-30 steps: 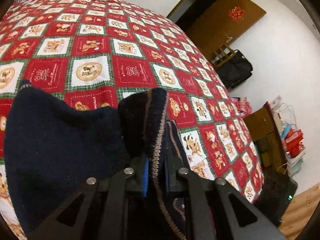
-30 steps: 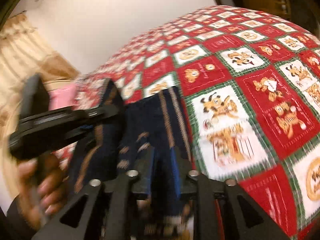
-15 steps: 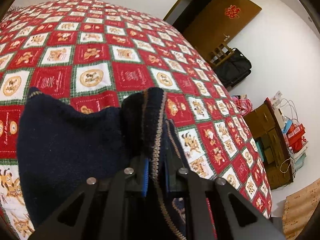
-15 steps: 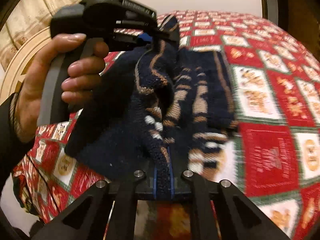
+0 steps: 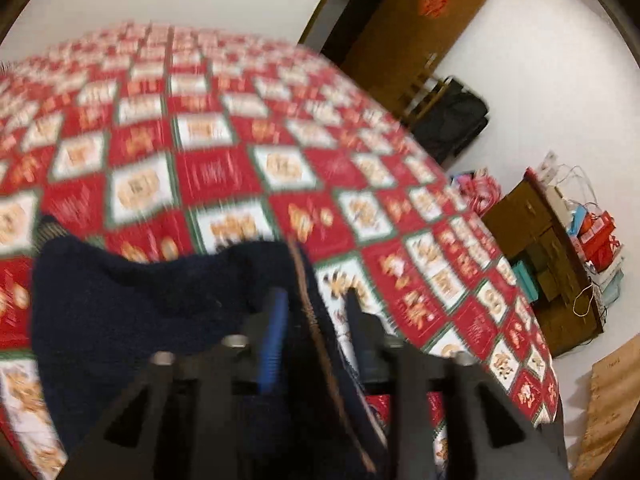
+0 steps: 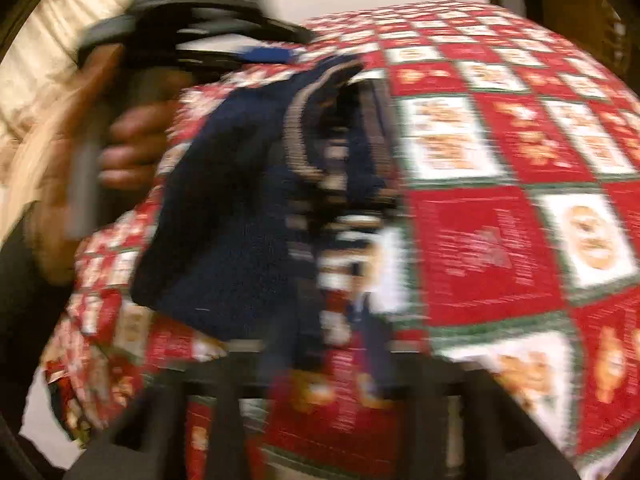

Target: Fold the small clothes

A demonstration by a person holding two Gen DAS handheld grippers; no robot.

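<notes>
A small navy knit sweater with tan and white trim lies folded on the red checked bedspread. My left gripper is open, its fingers spread on either side of the sweater's trimmed edge. In the right wrist view the sweater lies in a heap, and my right gripper is open over its lower patterned edge. The left gripper and the hand holding it show at the upper left, above the sweater's far end. Both views are blurred by motion.
The bed's right edge drops to the floor. Past it stand a wooden cabinet with boxes and bags, a black bag and a brown door. Beige curtains hang on the left.
Both grippers have opened and let go of the sweater, which now lies on the bed. Both are moving, so the views are blurred.
</notes>
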